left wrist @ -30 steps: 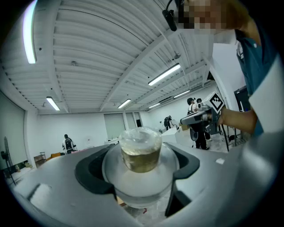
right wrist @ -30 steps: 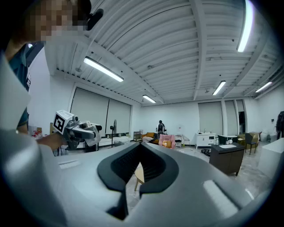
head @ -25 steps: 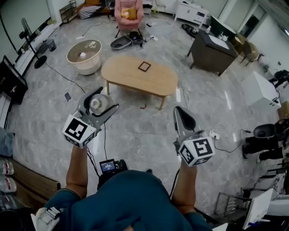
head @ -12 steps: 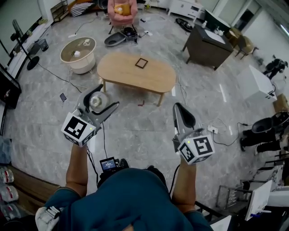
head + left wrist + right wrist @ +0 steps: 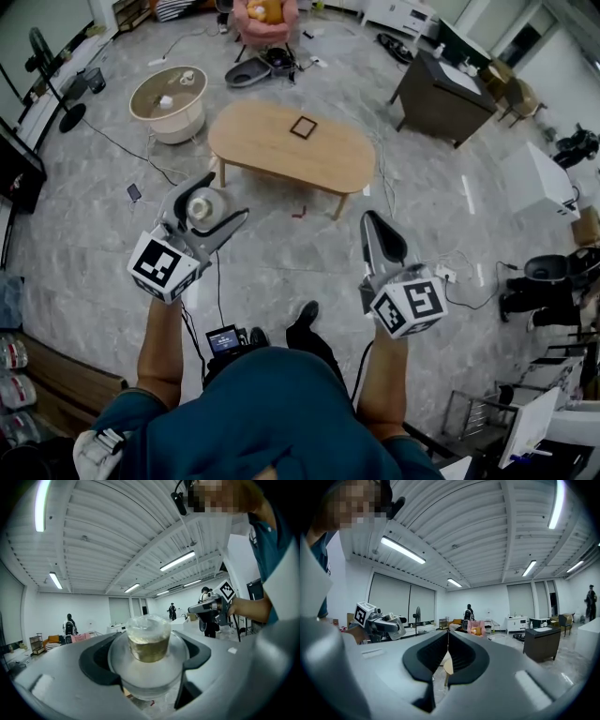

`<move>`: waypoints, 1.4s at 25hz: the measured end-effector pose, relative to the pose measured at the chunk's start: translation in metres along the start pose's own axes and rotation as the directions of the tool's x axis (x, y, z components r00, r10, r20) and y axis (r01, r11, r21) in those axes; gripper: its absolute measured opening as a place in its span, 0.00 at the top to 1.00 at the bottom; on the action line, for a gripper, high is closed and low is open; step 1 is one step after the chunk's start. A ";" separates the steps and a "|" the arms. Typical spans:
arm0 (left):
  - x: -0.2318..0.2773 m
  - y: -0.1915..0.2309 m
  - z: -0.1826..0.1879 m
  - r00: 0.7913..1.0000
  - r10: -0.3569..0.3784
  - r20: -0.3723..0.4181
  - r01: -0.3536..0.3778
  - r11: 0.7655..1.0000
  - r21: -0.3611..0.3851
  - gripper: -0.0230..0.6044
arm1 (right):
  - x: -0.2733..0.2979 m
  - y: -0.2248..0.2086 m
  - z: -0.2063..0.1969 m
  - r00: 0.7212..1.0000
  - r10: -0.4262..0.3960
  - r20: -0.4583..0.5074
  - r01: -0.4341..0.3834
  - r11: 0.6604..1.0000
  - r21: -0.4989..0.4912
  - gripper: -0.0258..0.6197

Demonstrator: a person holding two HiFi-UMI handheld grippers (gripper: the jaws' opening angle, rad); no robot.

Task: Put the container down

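Note:
My left gripper (image 5: pixel 208 204) is shut on a clear lidded container (image 5: pixel 201 208) with a yellowish-brown filling, held level above the floor. In the left gripper view the container (image 5: pixel 149 637) sits upright between the dark pads (image 5: pixel 96 660), its wide rim pressed by both. My right gripper (image 5: pixel 374 225) hangs to the right at about the same height, shut with nothing in it; its jaws meet in the right gripper view (image 5: pixel 447 651). An oval wooden table (image 5: pixel 272 155) stands ahead of both grippers.
A small dark square frame (image 5: pixel 303 127) lies on the table. A round white low table (image 5: pixel 173 103) stands left of it and a dark cabinet (image 5: pixel 445 84) to the right. Cables and a phone (image 5: pixel 134 192) lie on the marble floor. A pink chair (image 5: pixel 264 17) is at the back.
The person has stepped forward and a shoe now shows below the grippers. Both grippers were carried along with their jaws unchanged.

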State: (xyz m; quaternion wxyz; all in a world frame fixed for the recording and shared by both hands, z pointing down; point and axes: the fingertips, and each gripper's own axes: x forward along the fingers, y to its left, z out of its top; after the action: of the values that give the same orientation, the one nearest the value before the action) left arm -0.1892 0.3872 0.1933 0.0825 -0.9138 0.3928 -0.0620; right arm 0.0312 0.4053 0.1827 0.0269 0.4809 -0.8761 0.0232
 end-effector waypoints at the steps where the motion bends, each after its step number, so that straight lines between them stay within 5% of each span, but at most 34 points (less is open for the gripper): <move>1: 0.002 0.005 -0.002 1.000 0.009 -0.006 -0.009 1.000 0.000 0.43 | 0.007 -0.002 -0.001 1.000 0.010 0.000 -0.010 1.000 0.005 0.94; 25: 0.161 0.038 0.007 0.983 0.166 -0.076 -0.164 0.986 0.029 0.43 | 0.116 -0.170 0.004 0.980 0.196 0.028 -0.197 0.979 0.049 0.94; 35: 0.220 0.025 0.003 0.990 0.110 -0.093 -0.108 0.994 0.027 0.43 | 0.115 -0.223 -0.007 0.988 0.154 0.025 -0.156 0.984 0.084 0.94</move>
State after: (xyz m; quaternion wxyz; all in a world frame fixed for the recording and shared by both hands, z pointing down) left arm -0.0557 0.2102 0.1962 0.0773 -0.8860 0.4449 -0.1050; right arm 0.1578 0.1892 0.2014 -0.0040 0.4122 -0.9092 0.0583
